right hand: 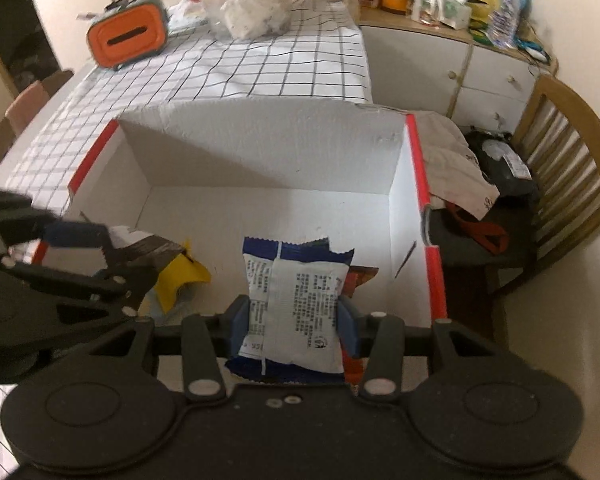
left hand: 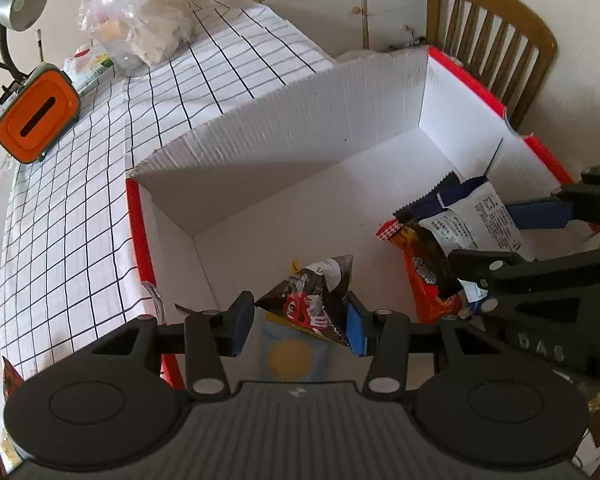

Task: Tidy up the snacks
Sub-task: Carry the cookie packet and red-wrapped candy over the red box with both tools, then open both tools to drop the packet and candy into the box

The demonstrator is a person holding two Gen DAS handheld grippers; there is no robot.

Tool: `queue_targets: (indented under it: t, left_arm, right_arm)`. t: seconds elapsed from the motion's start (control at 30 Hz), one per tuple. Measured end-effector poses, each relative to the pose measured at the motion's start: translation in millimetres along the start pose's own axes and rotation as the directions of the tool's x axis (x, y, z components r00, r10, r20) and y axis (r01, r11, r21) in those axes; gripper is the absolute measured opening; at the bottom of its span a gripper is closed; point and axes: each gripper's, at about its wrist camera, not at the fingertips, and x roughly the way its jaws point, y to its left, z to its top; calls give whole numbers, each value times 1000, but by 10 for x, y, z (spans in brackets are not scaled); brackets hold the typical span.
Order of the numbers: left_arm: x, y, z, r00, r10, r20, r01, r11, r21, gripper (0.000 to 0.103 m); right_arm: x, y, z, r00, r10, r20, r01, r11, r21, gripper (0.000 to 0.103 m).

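Observation:
My left gripper (left hand: 298,322) is shut on a brown M&M's packet (left hand: 310,300) and holds it over the near left part of a white cardboard box with red edges (left hand: 140,240). My right gripper (right hand: 294,322) is shut on a blue and white snack packet (right hand: 294,304) over the box's near right part; it also shows in the left wrist view (left hand: 476,216). An orange snack packet (left hand: 424,272) lies in the box under the right gripper. A light blue packet with a yellow disc (left hand: 292,356) lies under the left gripper.
The box (right hand: 424,184) sits on a table with a checked cloth (left hand: 80,208). An orange tissue holder (left hand: 36,116), a desk lamp (left hand: 18,4) and a clear plastic bag (left hand: 140,20) stand at the far side. A wooden chair (right hand: 568,168) is to the right.

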Motion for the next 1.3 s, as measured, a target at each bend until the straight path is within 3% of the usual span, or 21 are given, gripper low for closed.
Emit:
queue_targets:
  t: [0.33,0.57,0.63,0.9,1.07,1.17,1.3]
  left_arm:
    - [105,-45,64,998,43,-41,-42,999,17,48]
    - [77,34,80,999,14,-31,-15,999,-28,51]
    - [46,64,75,1000,5,-22,-6,999,-44,57]
    - [-148,165,5,999,-30,23,32,994,-103,64]
    - [-329,228,-60,997,-32,64,40,991,-127,65]
    - [-453,262,-114,995,-31,94,44,989,-143,70]
    - [-610,318,-184,991,-29,132,51,985,-163,74]
  right_arm:
    - [85,-6,-22,1000,7,-6,-7,999,-31,45]
    - [47,-57,-40,999,38,-10,-39,999,-23,48]
    - [20,-71,-44,999,44,-5,-45,999,-18,50]
    - [-170,-147,-41,995,90,33,-90,996,2,62]
    - [-326,-155,-39,991,121,63,-122,992,9,64]
    - [-426,-129,-26,987,136,83,-137,991,5,67]
    - [-545,-91,-18,981,160,110,-162,987,9,80]
